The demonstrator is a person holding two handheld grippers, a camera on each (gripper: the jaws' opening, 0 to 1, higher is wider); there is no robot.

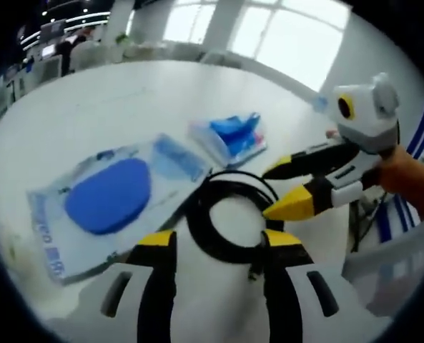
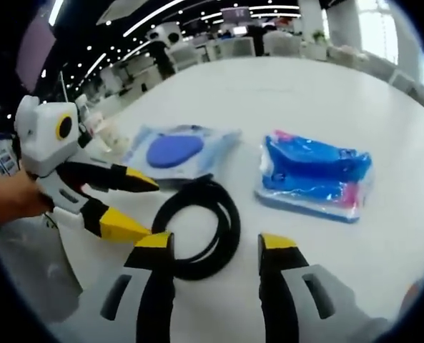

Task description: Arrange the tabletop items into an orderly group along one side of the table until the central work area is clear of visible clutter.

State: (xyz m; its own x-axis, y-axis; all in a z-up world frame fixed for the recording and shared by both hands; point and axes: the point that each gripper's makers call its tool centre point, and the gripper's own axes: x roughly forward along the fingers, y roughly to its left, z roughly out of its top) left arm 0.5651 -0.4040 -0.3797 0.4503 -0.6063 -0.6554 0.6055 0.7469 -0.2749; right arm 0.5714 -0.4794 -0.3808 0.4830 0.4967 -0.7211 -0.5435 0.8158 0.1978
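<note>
Mid-table [image 2: 319, 93]: coiled cable [image 2: 201, 229], two packets [image 2: 174, 151] [image 2: 313, 175] seemingly ungrouped; left gripper [image 1: 219, 246], right gripper [image 2: 215, 250] both agape, empty.

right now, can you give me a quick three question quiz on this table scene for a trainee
1. True or false: the black coiled cable lies on the white table between the two plastic packets.
2. Multiple choice: what shape shows through the clear packet nearest the left claw? A) a blue oval B) a red square C) a green ring
3. Short answer: are the right claw jaws open or shut, and do they hold anything?

Key
1. True: the cable sits between the oval packet and the blue folded packet.
2. A.
3. Open, jaws spread apart over the cable's coil, holding nothing.
</note>
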